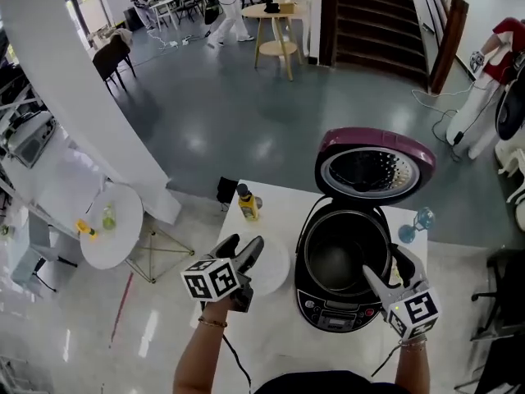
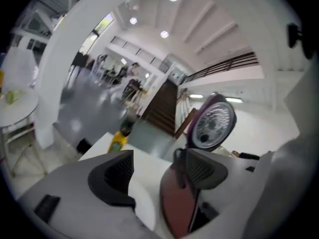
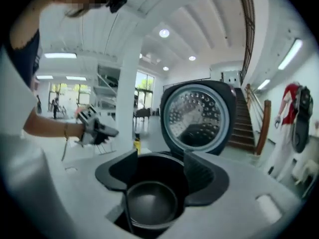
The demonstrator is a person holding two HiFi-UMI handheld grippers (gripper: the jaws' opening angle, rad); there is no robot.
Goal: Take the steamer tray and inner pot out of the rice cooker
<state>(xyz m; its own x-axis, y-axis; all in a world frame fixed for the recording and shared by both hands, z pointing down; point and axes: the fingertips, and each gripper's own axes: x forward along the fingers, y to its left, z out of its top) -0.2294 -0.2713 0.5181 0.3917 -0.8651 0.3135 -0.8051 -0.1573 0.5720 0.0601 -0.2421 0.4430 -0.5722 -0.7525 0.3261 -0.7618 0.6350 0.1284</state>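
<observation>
The maroon rice cooker [image 1: 340,306] stands on the white table [image 1: 275,335] with its lid [image 1: 373,167] raised. The dark inner pot [image 1: 340,253] sits inside it. A white steamer tray [image 1: 277,273] lies on the table left of the cooker. My left gripper [image 1: 244,245] hovers over that tray, open, with nothing between its jaws; in the left gripper view [image 2: 154,168] the lid [image 2: 213,121] shows ahead. My right gripper [image 1: 387,268] is at the cooker's front right rim, open and empty. In the right gripper view [image 3: 159,171] the inner pot [image 3: 149,203] lies below the jaws.
A yellow bottle [image 1: 248,203] stands at the table's far left corner and a blue-tinted glass [image 1: 414,224] at the far right, beside the cooker. A small round white table [image 1: 111,224] is off to the left on the floor.
</observation>
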